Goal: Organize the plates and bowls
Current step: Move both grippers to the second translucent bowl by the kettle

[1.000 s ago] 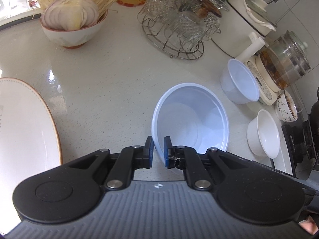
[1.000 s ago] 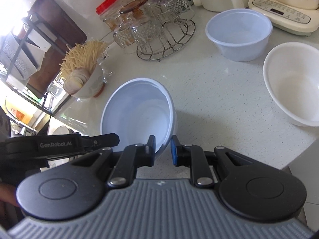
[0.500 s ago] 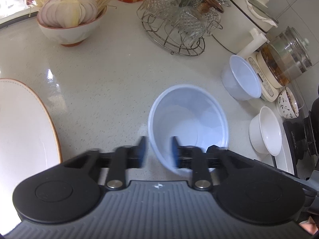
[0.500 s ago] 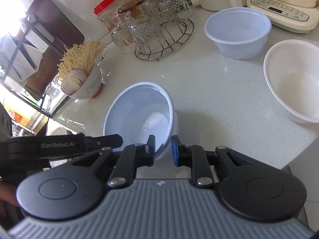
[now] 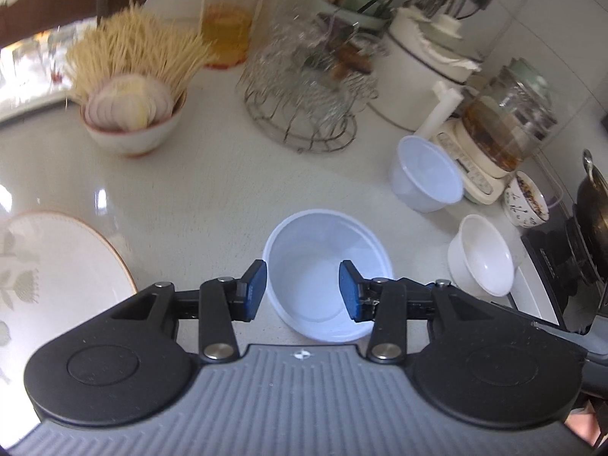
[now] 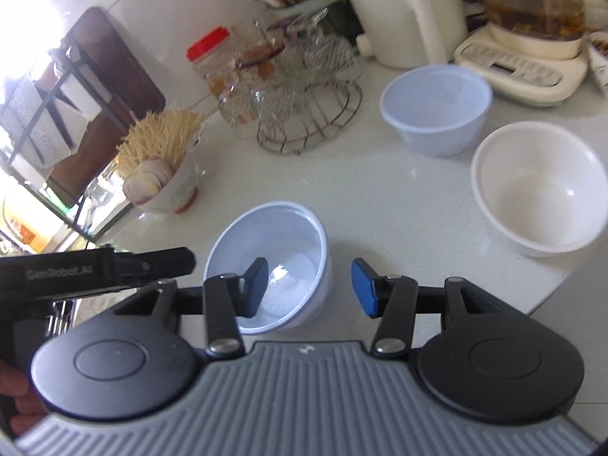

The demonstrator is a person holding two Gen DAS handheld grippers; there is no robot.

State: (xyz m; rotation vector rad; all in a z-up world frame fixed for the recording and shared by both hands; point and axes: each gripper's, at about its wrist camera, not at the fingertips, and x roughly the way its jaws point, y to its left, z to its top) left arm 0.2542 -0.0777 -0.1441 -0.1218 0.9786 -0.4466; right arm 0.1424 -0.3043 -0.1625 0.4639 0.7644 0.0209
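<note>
While both of my tongs hang above the white worktop [image 5: 228,197], the pale blue plastic bowl [image 5: 326,277] stands upright on it directly beneath them, free of any pad. My left tongs [image 5: 302,290] are parted, one blue pad outside the bowl's near-left rim and the other over its inside, neither pressing on it. My right tongs [image 6: 309,287] are opening; the left finger shows over the bowl's hollow and the right finger is clear of its outer wall, so the bowl's right wall lies between them ungripped. In the right wrist view the black body of the left tongs reaches in from the left edge, beside the bowl.

A second pale blue bowl [image 6: 435,110] sits further back near the cream appliance base [image 6: 520,68], and a white bowl [image 6: 539,186] stands to the right, apart from the first bowl. A large white plate with an orange rim [image 5: 57,266] lies at the left in the left wrist view. Behind are a bowl of sliced onion and noodles [image 5: 131,114], a wire rack of glasses [image 5: 304,102], and a red-lidded jar [image 5: 228,15]. A small patterned bowl [image 5: 526,199] sits by the appliance.
</note>
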